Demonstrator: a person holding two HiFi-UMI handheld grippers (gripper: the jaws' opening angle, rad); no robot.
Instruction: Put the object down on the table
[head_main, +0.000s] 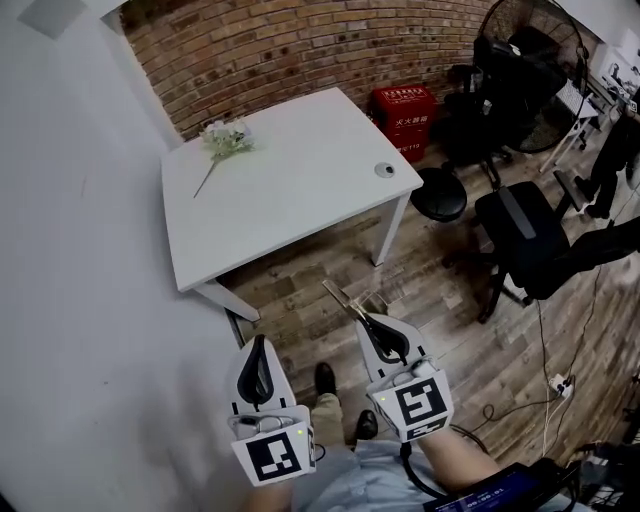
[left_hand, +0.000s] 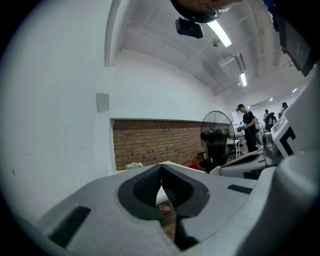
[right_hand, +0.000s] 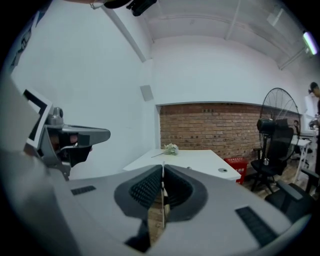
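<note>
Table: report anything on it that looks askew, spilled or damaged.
Nothing stands out. On the table, a flower sprig lies flat near the far left corner and a small round thing sits near the right edge; nothing is spilled or broken.

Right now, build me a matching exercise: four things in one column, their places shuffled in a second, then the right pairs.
Things: 1 flower; 2 red box; 3 small round disc; 4 thin stick.
Places: A held in the right tool; B far corner of the table, by the white wall; C on the floor by the brick wall; D table edge nearest the black stool.
Pairs: 1-B, 2-C, 3-D, 4-A.
</note>
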